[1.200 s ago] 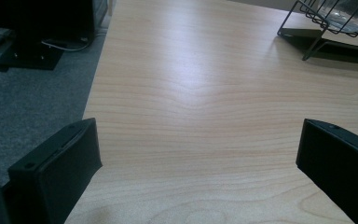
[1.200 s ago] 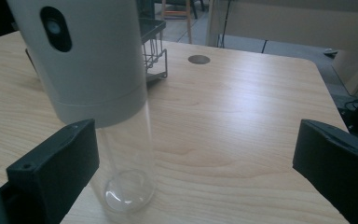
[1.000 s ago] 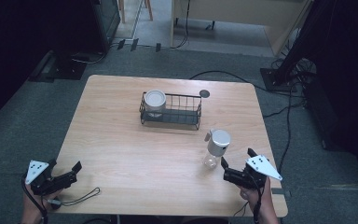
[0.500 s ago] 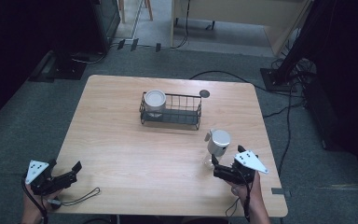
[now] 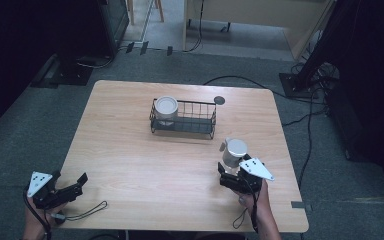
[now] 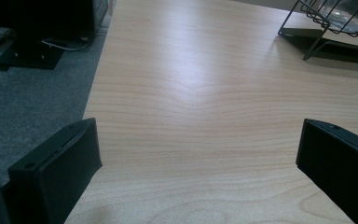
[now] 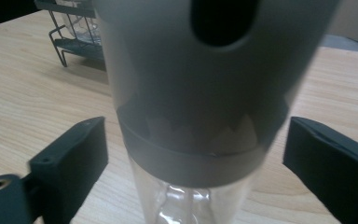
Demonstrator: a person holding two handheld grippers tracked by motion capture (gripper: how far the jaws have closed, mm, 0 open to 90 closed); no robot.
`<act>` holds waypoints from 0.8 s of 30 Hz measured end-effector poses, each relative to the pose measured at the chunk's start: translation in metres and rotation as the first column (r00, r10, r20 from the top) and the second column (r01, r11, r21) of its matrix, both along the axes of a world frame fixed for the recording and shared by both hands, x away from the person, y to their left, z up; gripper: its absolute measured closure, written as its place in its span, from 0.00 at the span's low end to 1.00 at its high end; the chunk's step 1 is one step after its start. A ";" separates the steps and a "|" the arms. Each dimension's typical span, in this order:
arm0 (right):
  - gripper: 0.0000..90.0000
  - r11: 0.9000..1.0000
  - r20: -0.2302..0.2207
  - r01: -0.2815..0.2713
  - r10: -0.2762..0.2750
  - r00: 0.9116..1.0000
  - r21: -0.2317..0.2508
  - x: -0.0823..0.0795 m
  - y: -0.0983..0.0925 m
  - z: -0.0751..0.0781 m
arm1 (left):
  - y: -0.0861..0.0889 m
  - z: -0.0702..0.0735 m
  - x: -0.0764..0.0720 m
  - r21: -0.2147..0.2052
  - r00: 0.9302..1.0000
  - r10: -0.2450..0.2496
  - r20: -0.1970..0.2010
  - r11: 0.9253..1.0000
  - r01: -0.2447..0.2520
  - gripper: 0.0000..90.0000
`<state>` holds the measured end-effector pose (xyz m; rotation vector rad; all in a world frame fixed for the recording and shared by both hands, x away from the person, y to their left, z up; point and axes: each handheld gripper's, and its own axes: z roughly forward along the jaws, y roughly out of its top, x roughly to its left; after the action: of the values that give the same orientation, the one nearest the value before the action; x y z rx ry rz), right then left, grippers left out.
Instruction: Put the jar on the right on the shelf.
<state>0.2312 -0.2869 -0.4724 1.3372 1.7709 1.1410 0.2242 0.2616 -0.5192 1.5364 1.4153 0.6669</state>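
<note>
The desk carries a wire basket toward its far edge, with one lidded cup in the basket's left end. Near the right edge, toward the near right corner, a clear bottle with a grey lid stands upright, its long axis vertical. The right claw sits just on its near side; its jaws have just been closing and flank the bottle without yet pressing it. The left claw rests open at the near left corner, well apart from the bottle.
</note>
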 end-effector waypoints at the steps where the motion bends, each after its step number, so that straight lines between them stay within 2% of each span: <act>1: 0.09 1.000 -0.004 0.000 0.000 1.000 0.000 0.001 0.002 -0.001 | 0.000 0.000 0.000 -0.001 1.000 0.001 0.000 1.000 -0.001 0.00; 7: 0.16 1.000 -0.017 0.016 -0.016 1.000 -0.002 0.007 0.007 -0.004 | 0.000 0.000 0.000 -0.004 1.000 -0.001 0.001 1.000 0.001 0.00; 14: 0.33 0.998 -0.017 0.060 -0.060 0.998 0.001 0.012 0.011 -0.004 | 0.000 0.000 0.000 -0.006 1.000 -0.003 0.000 1.000 0.003 0.00; 24: 0.34 0.999 -0.022 0.049 -0.049 0.999 -0.008 0.015 0.012 0.000 | 0.000 0.000 0.000 -0.005 1.000 -0.007 -0.001 1.000 0.007 0.00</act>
<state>0.2464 -0.2754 -0.4721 1.3865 1.7470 1.0962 0.2244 0.2620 -0.5192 1.5374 1.4108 0.6586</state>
